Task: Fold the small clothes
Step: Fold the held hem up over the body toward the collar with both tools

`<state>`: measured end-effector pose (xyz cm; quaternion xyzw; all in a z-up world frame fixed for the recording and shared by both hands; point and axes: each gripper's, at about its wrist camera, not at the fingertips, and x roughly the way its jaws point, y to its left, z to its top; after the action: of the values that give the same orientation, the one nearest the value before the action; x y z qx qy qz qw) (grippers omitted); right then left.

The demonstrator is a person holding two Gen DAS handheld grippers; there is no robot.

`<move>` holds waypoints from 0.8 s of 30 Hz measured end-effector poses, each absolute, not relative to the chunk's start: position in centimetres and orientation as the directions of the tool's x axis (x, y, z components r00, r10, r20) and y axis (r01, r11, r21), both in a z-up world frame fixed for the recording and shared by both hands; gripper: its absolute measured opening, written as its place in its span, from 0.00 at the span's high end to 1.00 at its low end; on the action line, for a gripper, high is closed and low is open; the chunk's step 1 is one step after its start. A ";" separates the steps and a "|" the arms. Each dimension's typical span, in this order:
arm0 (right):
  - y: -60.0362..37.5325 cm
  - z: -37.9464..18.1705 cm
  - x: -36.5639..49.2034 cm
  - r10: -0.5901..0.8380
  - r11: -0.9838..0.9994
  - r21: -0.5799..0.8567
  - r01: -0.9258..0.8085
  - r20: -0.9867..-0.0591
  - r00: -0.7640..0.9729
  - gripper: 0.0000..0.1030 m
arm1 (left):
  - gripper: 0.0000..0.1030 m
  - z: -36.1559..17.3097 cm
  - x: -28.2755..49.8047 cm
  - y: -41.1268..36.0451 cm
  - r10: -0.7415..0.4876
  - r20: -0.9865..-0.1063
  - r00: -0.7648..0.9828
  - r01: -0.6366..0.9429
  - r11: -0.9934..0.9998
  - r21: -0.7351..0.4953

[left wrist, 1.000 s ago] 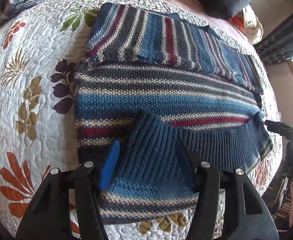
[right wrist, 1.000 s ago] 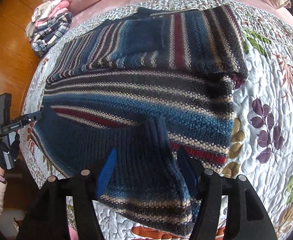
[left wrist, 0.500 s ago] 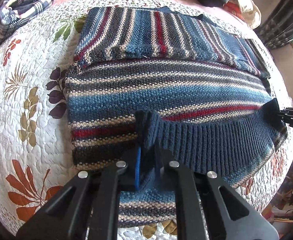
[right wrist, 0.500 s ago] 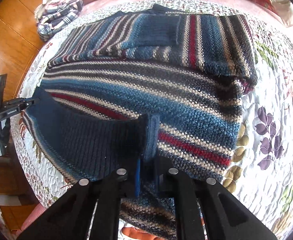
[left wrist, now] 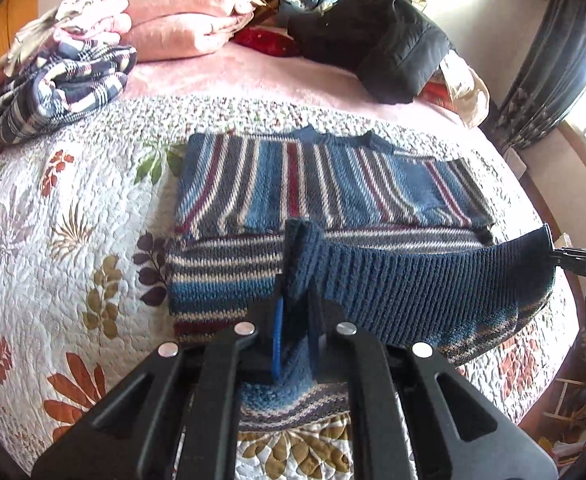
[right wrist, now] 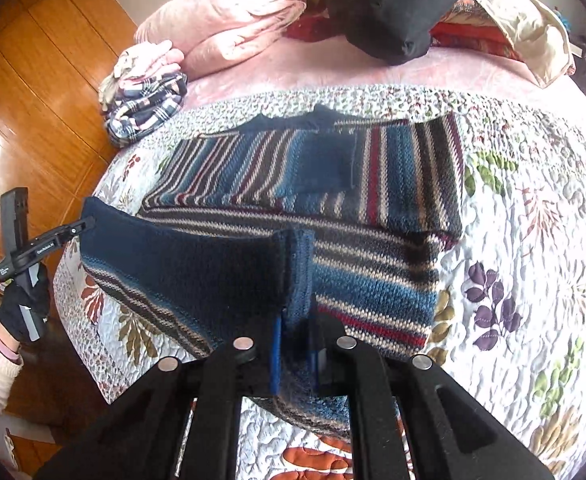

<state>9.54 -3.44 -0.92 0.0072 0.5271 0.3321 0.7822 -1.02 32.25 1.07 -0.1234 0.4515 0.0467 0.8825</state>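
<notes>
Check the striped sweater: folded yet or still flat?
Partly folded. The striped sweater has both sleeves laid across its chest, and the ribbed hem is lifted off the quilt, pinched at both corners.

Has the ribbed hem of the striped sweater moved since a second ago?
Yes. The ribbed hem, pinched by both tongs, has lifted off the quilt and travelled toward the folded sleeves, now covering lower stripes it lay below earlier.

The sweater (left wrist: 333,188) is striped blue, grey, cream and red with a navy hem, on a white floral quilt (left wrist: 73,240).
</notes>
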 end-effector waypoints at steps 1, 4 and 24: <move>-3.2 -0.5 10.1 0.524 0.784 0.355 -0.510 -0.819 0.235 0.91 | 0.93 1.6 -0.4 32.3 -0.017 -0.801 0.598 -0.193 0.967 -0.164; -2.6 0.8 12.1 0.522 0.794 0.348 -0.499 -0.810 0.266 0.91 | 0.93 2.6 1.9 32.5 0.009 -0.784 0.621 -0.198 0.969 -0.146; 4.1 -0.8 29.0 0.321 0.901 0.153 -0.406 -0.865 0.387 0.91 | 0.93 1.1 20.7 35.6 0.157 -0.747 0.646 -0.286 0.957 -0.046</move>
<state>28.95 4.13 -0.81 -0.0420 0.5089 0.2186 0.8316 20.71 35.61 1.13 -0.0802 0.4023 0.1227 0.9037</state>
